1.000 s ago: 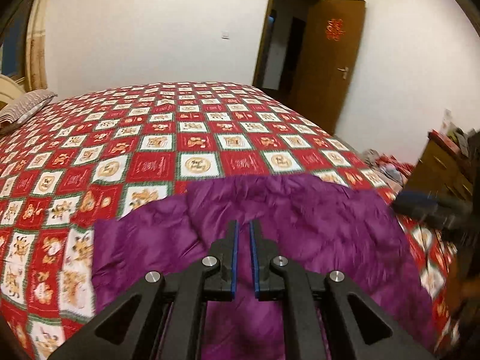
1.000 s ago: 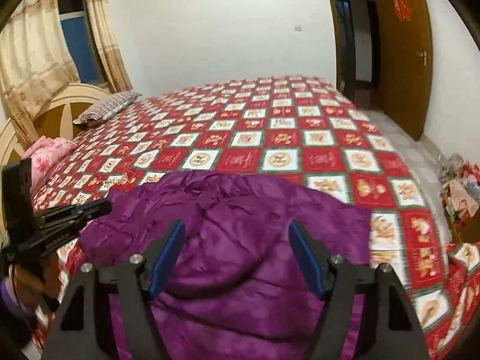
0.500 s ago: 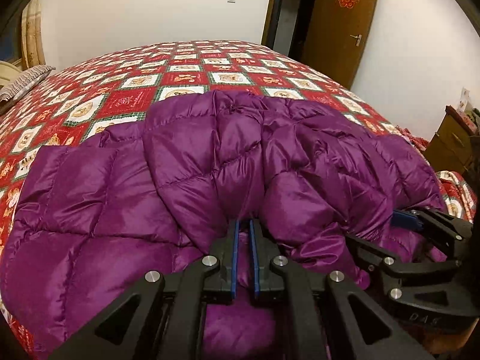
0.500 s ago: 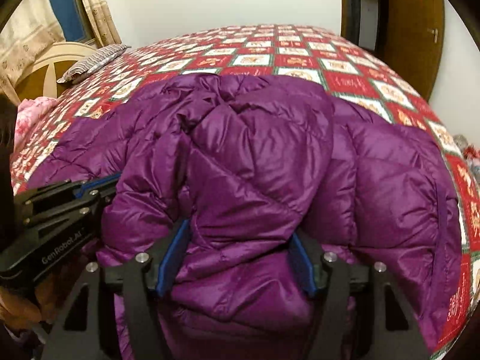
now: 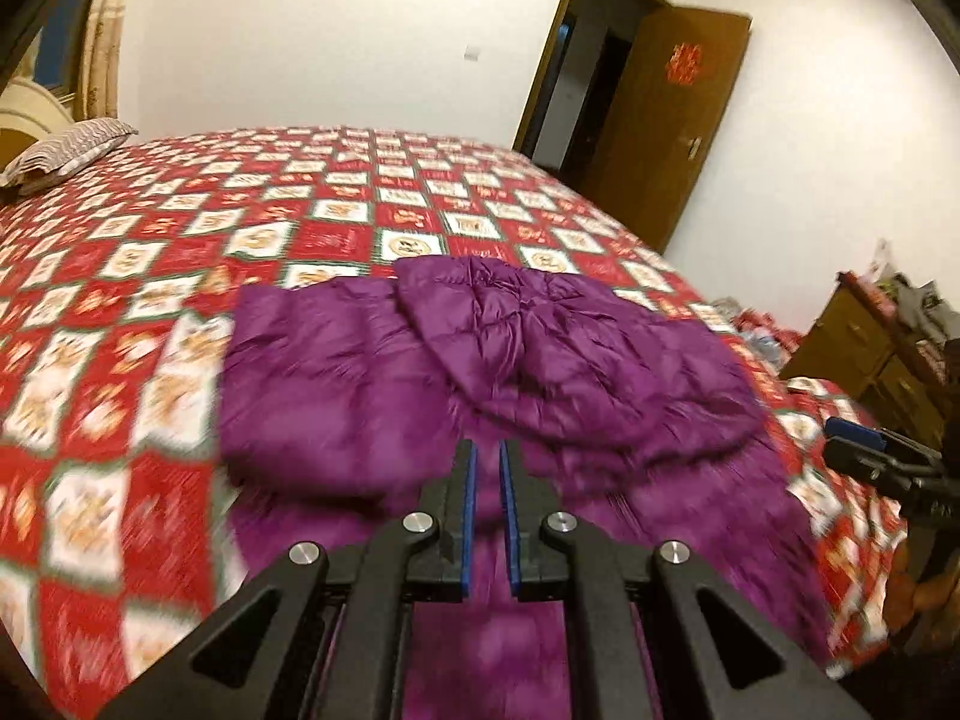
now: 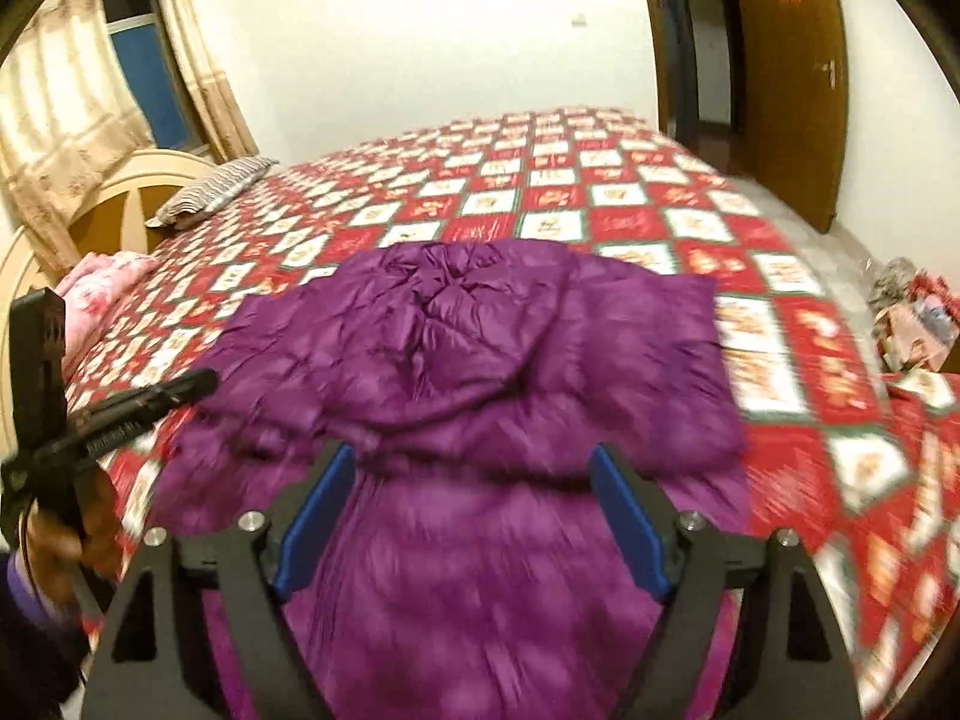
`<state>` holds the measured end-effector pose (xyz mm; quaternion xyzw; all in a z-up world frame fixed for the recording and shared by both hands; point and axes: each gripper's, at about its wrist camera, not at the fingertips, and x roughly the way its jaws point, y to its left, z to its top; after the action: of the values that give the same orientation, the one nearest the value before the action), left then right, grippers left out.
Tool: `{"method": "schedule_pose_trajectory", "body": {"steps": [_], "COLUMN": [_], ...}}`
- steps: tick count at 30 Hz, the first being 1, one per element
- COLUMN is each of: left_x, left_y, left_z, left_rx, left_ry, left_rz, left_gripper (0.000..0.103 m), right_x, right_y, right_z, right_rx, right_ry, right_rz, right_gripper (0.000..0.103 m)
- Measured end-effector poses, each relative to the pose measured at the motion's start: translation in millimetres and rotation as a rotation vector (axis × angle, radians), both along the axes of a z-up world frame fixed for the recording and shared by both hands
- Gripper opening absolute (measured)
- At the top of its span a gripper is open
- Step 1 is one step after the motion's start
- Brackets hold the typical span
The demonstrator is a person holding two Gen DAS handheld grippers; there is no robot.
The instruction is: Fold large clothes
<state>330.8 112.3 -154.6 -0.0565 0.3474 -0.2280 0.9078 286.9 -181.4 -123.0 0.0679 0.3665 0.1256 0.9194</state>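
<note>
A purple quilted down jacket (image 5: 480, 372) lies on the bed with its hood folded down onto its back; it also shows in the right wrist view (image 6: 474, 372). My left gripper (image 5: 485, 474) hangs above the jacket's near part, jaws nearly together with a thin gap and nothing between them. My right gripper (image 6: 471, 480) is open wide and empty, above the jacket below the hood. The right gripper also shows at the right edge of the left wrist view (image 5: 882, 462), and the left gripper at the left of the right wrist view (image 6: 120, 414).
The bed has a red and white patterned cover (image 5: 180, 252). A striped pillow (image 6: 213, 189) and pink bedding (image 6: 99, 291) lie by the headboard. A wooden dresser (image 5: 870, 348) stands right of the bed. An open brown door (image 5: 660, 126) is behind.
Both grippers have pulled up and back from the jacket, where they were low against the fabric half a second ago. The jacket now lies flatter with the hood folded down.
</note>
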Motion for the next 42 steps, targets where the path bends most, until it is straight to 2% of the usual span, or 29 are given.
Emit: {"method": "schedule_pose_trajectory", "body": {"steps": [1,2,3,5,6,10,13,19,21,23,25,29,32,35,38,42], "left_x": [-13,-32,-40,-74,-87,-123,-144,-177,-182,-186,-186,-194,-200,-202,-202,-197], "left_y": [9,21,28,46,51,70,81,93,84,76,71,78,83,76,65,71], "left_z": [2,4,4,5,6,-5,-28,-72,-82,-87,-91,-101,-106,-114,-124,-133], "left_rx": [-0.005,-0.001,0.003,0.02,0.022,0.015,0.008,-0.175,-0.141,-0.076,-0.058,-0.044,-0.069,-0.082,-0.044,-0.087], "left_ry": [-0.002,-0.008,-0.014,-0.06,-0.074,-0.066,-0.017,0.11,0.129,0.124,0.146,0.205,0.238,0.277,0.321,0.353], "left_rz": [0.002,0.008,0.014,0.048,0.055,0.087,0.134,0.17,0.147,0.133,0.114,0.102,0.073,0.007,-0.034,-0.013], "left_gripper": [0.016,0.031,0.052,0.07,0.072,0.075,0.075,0.075,0.075,0.075,0.075,0.075,0.075,0.075,0.075,0.075], "right_x": [-19,-30,-51,-78,-86,-117,-135,-170,-178,-185,-194,-192,-193,-193,-192,-190], "right_y": [-6,-9,-17,-27,-30,-37,-42,-56,-56,-53,-51,-50,-49,-51,-50,-52], "right_z": [5,8,11,14,13,2,-16,-73,-90,-104,-115,-122,-123,-134,-147,-160], "right_rx": [-0.009,-0.016,-0.022,-0.026,-0.034,-0.099,-0.085,0.069,0.112,0.094,0.082,0.086,0.059,0.102,0.13,0.168], "right_ry": [-0.01,-0.016,-0.027,-0.036,-0.037,-0.015,0.04,0.192,0.244,0.281,0.299,0.323,0.323,0.355,0.385,0.401], "right_rz": [-0.004,-0.011,-0.03,-0.065,-0.076,-0.119,-0.139,-0.215,-0.226,-0.237,-0.246,-0.237,-0.235,-0.224,-0.201,-0.194], "right_gripper": [0.088,0.092,0.094,0.094,0.094,0.094,0.094,0.093,0.092,0.091,0.091,0.091,0.091,0.091,0.088,0.086]}}
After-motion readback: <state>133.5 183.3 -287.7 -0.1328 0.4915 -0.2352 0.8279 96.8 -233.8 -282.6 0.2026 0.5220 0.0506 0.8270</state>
